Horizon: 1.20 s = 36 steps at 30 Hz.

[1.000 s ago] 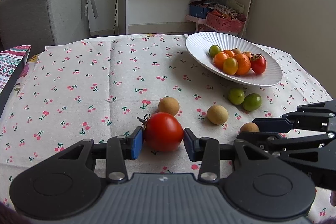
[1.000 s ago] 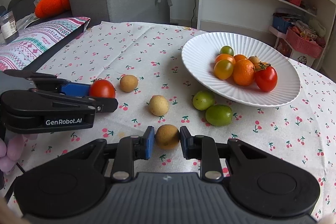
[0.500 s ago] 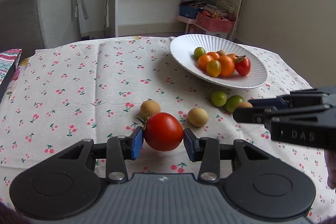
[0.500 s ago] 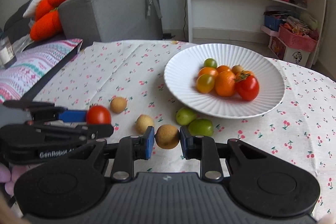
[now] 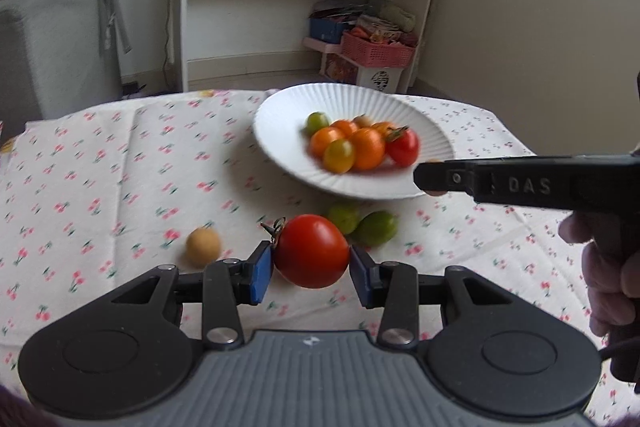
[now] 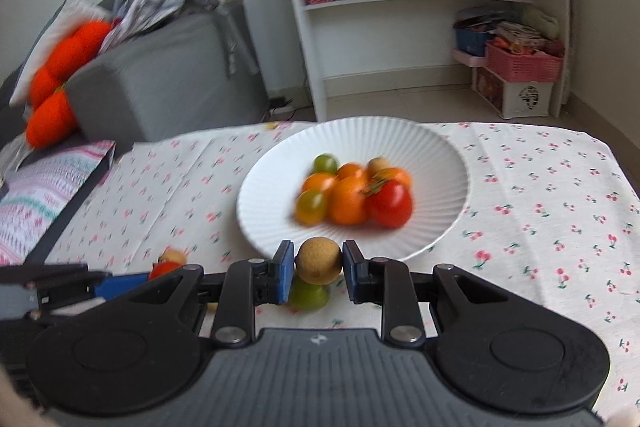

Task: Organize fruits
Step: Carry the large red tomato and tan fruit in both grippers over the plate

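Home living room: sofa, bookshelf.

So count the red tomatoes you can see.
2. One large round red tomato is clamped between the left gripper pads, lifted over the tablecloth. A smaller red tomato sits on the white ribbed plate, right of the oranges. Others may be hidden.

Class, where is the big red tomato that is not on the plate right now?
In the left wrist view, the red tomato sits low and centre, clamped in the left gripper, just in front of two green fruits and below the white plate.
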### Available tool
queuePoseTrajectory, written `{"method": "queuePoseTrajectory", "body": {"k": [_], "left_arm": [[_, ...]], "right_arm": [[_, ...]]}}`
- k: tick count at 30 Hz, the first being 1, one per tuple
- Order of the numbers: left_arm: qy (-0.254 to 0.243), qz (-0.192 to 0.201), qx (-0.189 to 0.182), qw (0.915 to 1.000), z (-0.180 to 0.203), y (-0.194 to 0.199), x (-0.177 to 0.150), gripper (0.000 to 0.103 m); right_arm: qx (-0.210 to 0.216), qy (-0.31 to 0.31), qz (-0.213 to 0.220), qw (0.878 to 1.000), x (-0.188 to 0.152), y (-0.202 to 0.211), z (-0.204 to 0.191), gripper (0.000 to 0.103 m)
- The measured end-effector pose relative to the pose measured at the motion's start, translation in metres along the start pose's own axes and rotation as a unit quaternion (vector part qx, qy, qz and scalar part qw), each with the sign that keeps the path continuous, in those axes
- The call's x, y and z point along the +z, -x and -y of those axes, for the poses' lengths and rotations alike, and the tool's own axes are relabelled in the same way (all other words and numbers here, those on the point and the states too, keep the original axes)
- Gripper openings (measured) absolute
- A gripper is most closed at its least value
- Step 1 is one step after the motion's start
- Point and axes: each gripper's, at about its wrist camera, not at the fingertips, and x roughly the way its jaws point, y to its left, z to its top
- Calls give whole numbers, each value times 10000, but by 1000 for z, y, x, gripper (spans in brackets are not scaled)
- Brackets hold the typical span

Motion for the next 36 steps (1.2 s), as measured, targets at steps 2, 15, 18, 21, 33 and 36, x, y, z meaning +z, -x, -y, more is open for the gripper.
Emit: {"method": "queuePoseTrajectory", "body": {"k": [2,15,18,21,33,36], "left_arm": [[-48,21,-43,10000,6,-3,5,27],[226,53,-338,9992,37,-46,39,27],[229,43,-386,9990,41,-57,46,27],[286,0,-401,9988,42,-70,50,27],[521,-78,-477,9975,39,-93,52,27],[478,-82,-471,9977,40,-94,53,27]], "right_arm": [[-28,-81,60,9999,3,1,9,23],[-213,-427,192,9987,24,-17,52,23],[-204,-456,161,9986,27,-25,58,23],[-203,-458,158,9986,29,-31,63,23],[-93,-621,85,9980,31,-50,75,23],[-78,-633,60,9979,30,-52,75,24]]}}
